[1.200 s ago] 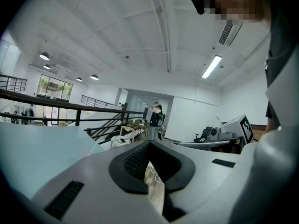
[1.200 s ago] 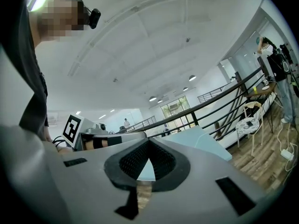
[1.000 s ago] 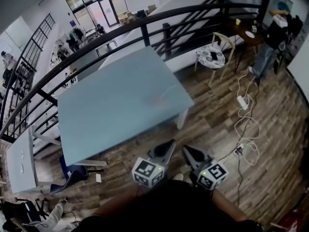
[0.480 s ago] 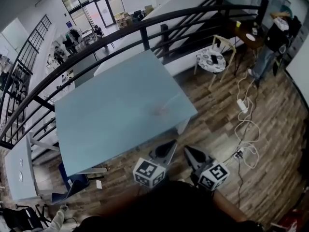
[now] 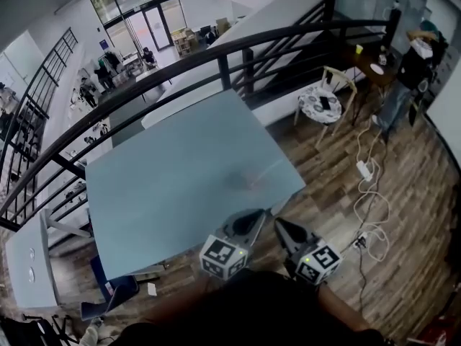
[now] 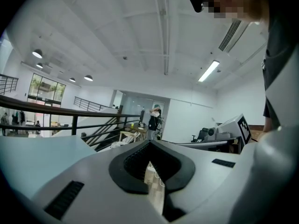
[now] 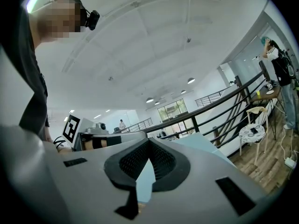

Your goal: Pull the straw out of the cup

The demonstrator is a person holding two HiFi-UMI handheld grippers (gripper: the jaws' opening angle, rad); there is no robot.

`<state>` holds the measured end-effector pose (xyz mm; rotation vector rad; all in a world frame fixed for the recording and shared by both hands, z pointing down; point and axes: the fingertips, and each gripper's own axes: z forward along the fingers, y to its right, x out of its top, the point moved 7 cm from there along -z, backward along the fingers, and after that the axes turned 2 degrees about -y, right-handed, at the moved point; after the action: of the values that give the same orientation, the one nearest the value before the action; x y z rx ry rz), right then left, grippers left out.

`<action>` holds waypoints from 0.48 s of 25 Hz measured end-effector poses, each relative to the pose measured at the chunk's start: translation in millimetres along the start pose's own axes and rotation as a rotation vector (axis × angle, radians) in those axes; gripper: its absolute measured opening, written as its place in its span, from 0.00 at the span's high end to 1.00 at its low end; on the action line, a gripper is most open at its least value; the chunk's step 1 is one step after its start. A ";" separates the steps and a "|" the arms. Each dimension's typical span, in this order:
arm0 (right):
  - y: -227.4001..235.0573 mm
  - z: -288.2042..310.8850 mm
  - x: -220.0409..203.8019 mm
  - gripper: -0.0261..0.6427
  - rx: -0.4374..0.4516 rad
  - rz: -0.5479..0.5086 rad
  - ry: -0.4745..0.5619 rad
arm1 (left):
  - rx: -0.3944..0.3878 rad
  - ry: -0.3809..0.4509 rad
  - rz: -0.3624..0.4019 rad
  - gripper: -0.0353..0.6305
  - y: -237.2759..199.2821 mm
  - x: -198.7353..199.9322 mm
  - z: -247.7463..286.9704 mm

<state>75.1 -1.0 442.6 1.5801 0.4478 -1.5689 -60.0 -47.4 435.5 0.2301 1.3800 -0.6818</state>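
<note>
Head view puts my left gripper (image 5: 252, 218) low in the picture, its jaws aimed up at the near edge of the table (image 5: 158, 186). The left gripper view shows those jaws closed tip to tip with nothing caught in them; only wood floor (image 6: 154, 190) shows through the slit below the tips. Ahead of both pairs of jaws, up on the table and well apart from them, I see a faint smudge with a thin pale line slanting off to its right. I take these for the cup (image 5: 236, 182) and the straw (image 5: 263, 171), though both are too blurred to be sure. My right gripper (image 5: 279, 225) sits just beside the left. The right gripper view shows its jaws closed too, holding nothing, with blue tabletop behind the slit. Far beyond its tips to the right, a chair (image 5: 322, 99) stands by the railing (image 5: 216, 49).
</note>
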 end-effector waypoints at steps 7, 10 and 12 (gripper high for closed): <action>-20.2 41.0 0.6 0.94 0.003 -0.027 0.007 | -0.007 0.009 0.010 0.93 -36.7 4.3 -20.2; -25.8 52.5 -1.7 0.94 0.014 -0.032 0.002 | -0.011 0.007 0.010 0.93 -47.4 2.2 -22.8; -26.0 57.9 -4.9 0.94 0.019 -0.033 -0.008 | -0.016 -0.001 0.005 0.93 -53.0 0.1 -22.8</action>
<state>17.7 -28.2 447.3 1.5872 0.4577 -1.6081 -108.9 -77.2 443.2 0.2204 1.3828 -0.6671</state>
